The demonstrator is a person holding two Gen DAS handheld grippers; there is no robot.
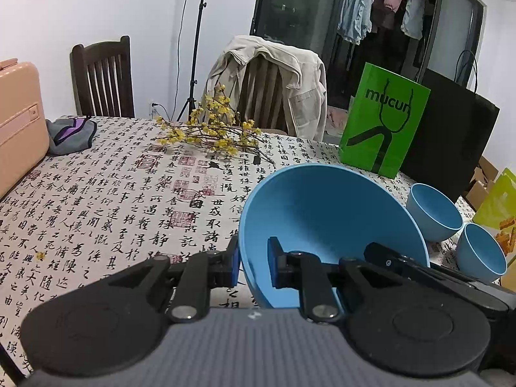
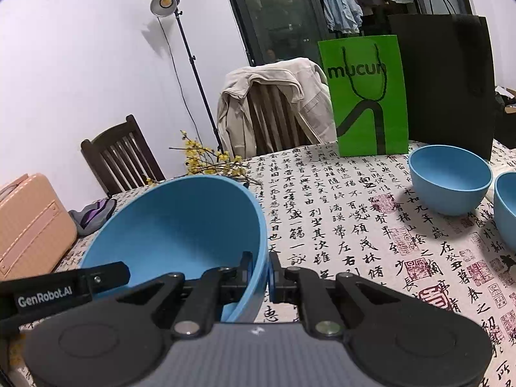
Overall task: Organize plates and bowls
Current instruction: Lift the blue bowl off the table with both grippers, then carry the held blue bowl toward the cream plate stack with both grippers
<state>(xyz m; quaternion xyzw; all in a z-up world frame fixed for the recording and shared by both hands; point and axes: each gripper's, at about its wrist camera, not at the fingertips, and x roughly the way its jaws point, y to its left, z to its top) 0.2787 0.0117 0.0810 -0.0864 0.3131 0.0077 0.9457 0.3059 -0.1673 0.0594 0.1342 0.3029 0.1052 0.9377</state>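
Observation:
A large blue bowl [image 1: 329,219] is held tilted between both grippers, above the table. My left gripper [image 1: 254,266] straddles its left rim, one finger outside and one inside, with a small gap. My right gripper [image 2: 261,274] is shut on the bowl's right rim [image 2: 262,242]. The large bowl also shows in the right wrist view [image 2: 180,225]. Two small blue bowls stand upright on the table to the right, one further back [image 2: 450,183] and one at the edge [image 2: 506,209]; both show in the left wrist view [image 1: 433,213] [image 1: 480,253].
The table has a calligraphy-print cloth [image 2: 371,225]. A green paper bag [image 2: 367,96] and a black bag [image 2: 448,80] stand at the back. Yellow flower twigs [image 1: 209,132], a grey cloth [image 1: 71,133] and a pink case [image 1: 19,119] lie at the left. Chairs stand behind.

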